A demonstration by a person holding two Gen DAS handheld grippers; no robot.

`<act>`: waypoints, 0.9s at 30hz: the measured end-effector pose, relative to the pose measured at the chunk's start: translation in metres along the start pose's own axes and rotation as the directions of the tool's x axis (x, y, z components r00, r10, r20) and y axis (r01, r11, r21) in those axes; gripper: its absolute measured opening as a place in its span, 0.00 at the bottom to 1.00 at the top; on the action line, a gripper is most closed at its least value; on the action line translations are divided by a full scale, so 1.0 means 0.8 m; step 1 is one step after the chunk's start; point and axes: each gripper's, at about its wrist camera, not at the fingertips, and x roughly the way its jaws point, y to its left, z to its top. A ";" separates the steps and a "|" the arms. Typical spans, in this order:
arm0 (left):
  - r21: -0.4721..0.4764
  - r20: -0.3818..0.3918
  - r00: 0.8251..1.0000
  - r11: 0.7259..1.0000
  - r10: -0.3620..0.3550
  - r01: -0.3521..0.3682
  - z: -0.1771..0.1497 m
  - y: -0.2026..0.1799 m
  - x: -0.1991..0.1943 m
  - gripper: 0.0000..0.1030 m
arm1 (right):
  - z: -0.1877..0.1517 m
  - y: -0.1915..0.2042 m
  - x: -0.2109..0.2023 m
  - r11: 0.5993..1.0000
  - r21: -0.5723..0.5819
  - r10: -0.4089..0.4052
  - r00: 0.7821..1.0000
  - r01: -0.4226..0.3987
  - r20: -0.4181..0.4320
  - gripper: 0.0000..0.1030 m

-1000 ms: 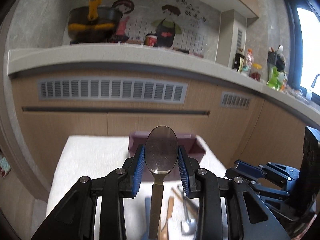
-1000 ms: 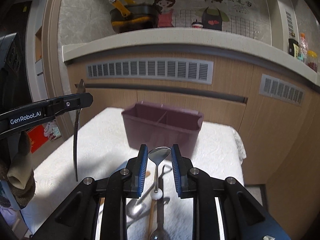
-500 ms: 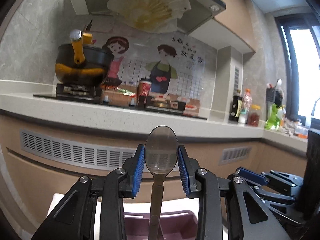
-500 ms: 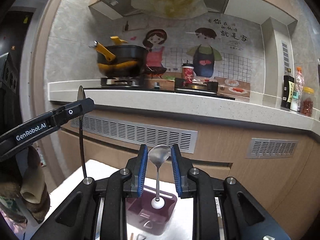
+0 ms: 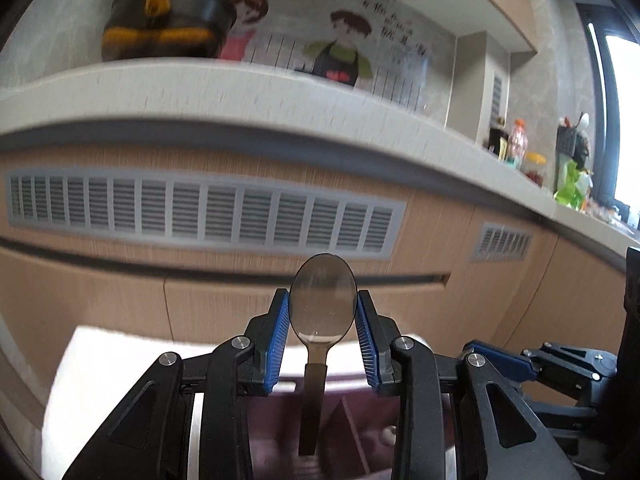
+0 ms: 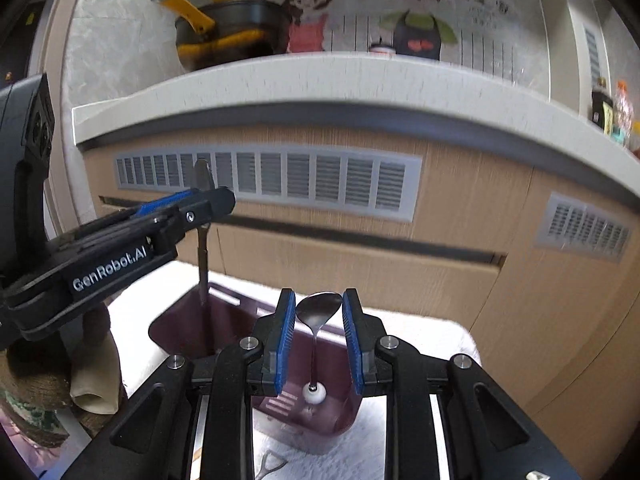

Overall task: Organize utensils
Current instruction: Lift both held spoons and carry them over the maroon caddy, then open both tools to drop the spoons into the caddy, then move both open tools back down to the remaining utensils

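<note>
You are holding the left gripper (image 5: 322, 312) partly closed, its blue pads pinching the bowl of a large metal spoon (image 5: 322, 300) from both sides; the spoon is hanging bowl-up with its flat handle pointing down into the maroon utensil caddy (image 5: 280, 440). You are keeping the right gripper (image 6: 319, 312) narrower, its pads gripping the bowl of a small spoon (image 6: 319, 309), whose thin stem is hanging down and ending in a white round knob over the caddy's right compartment, as the right wrist view shows. In that same view the large spoon's handle tip is dipping into the left compartment, just inside the rim. The caddy is sitting on a white towel (image 6: 420, 332) in front of wooden cabinet fronts. A metal utensil (image 6: 270, 466) is lying on the towel just before the caddy.
</note>
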 end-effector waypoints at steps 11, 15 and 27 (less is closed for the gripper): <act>-0.034 -0.059 0.998 0.999 0.035 -0.037 -0.028 0.016 -0.044 0.58 | -0.026 0.016 -0.018 0.999 -0.037 -0.030 0.999 0.031 0.021 0.63; -0.047 -0.081 0.995 0.997 0.064 -0.068 -0.039 0.020 -0.084 0.65 | -0.038 0.018 -0.048 0.998 -0.025 -0.055 0.997 0.056 0.048 0.84; -0.032 -0.264 0.952 0.985 0.153 -0.167 -0.149 0.027 -0.175 0.77 | -0.115 0.041 -0.101 0.990 -0.012 -0.143 0.989 0.143 -0.042 1.00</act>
